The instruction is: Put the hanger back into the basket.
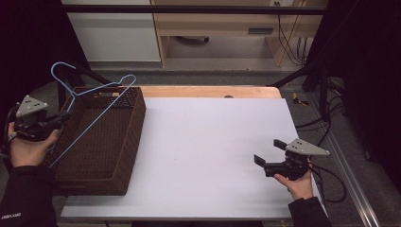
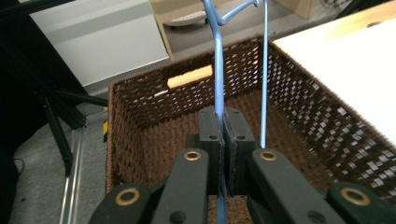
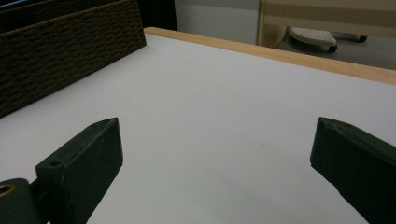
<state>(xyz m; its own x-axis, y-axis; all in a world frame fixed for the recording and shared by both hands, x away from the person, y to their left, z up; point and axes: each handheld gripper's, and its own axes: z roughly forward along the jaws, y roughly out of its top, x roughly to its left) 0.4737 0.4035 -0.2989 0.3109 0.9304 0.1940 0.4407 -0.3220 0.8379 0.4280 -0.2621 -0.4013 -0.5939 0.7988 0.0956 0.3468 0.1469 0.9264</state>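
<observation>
1. The blue wire hanger (image 1: 90,101) hung over the brown wicker basket (image 1: 127,137) at the table's (image 1: 213,142) nine o'clock side; from the high view we saw its hook pointing toward eleven o'clock.
2. In the left gripper view we saw the left gripper (image 2: 223,140) clamped tight on one hanger (image 2: 217,70) wire, which ran on toward twelve o'clock above the basket (image 2: 303,102).
3. The right gripper (image 1: 269,153) rested at four o'clock, jaws spread wide over bare table (image 3: 224,116), well apart from the hanger.
</observation>
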